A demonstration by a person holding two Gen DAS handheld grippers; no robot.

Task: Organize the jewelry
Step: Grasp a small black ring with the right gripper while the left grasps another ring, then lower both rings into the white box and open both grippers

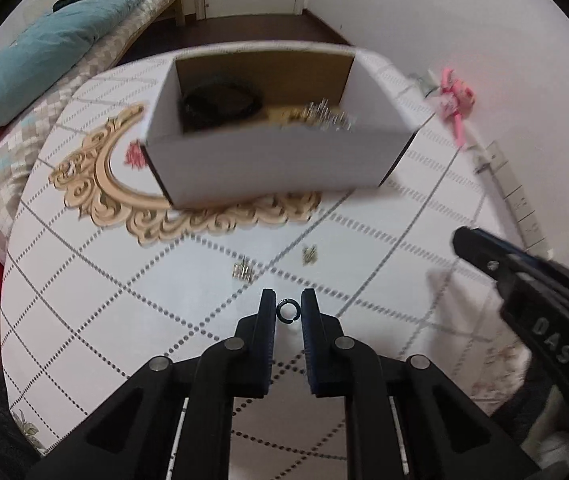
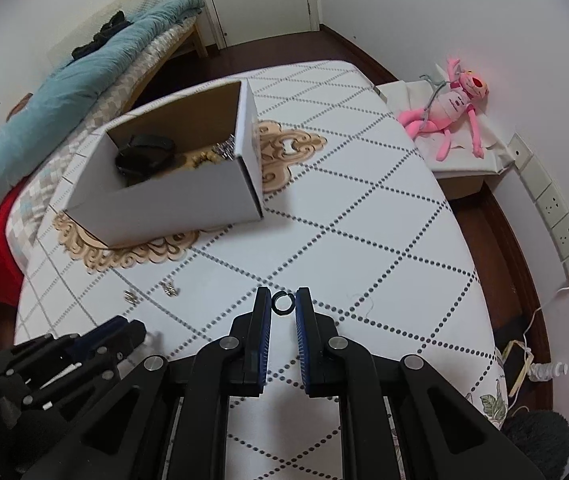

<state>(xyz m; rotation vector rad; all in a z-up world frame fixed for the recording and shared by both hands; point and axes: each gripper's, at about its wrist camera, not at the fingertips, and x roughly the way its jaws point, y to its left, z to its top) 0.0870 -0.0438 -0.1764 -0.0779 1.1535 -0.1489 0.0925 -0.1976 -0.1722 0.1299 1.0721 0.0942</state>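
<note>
Left claw [image 1: 288, 309]: clenched on small black ring [image 1: 287, 309]; right claw [image 2: 283, 303]: clenched on second black ring [image 2: 283, 303]; white box [image 2: 172, 196] on counter [image 2: 364, 220]; loose earrings [image 1: 243, 271] nearby.

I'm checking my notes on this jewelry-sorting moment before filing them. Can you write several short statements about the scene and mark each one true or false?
1. The left gripper holds a small dark ring between its fingertips. True.
2. The right gripper is empty. False: it grips a dark ring of its own.
3. The white box is empty. False: a black item and gold and silver pieces lie inside it.
4. Two small metal pieces lie loose on the tablecloth in front of the box. True.
5. The pink plush toy sits inside the box. False: it lies off the table by the wall.
</note>
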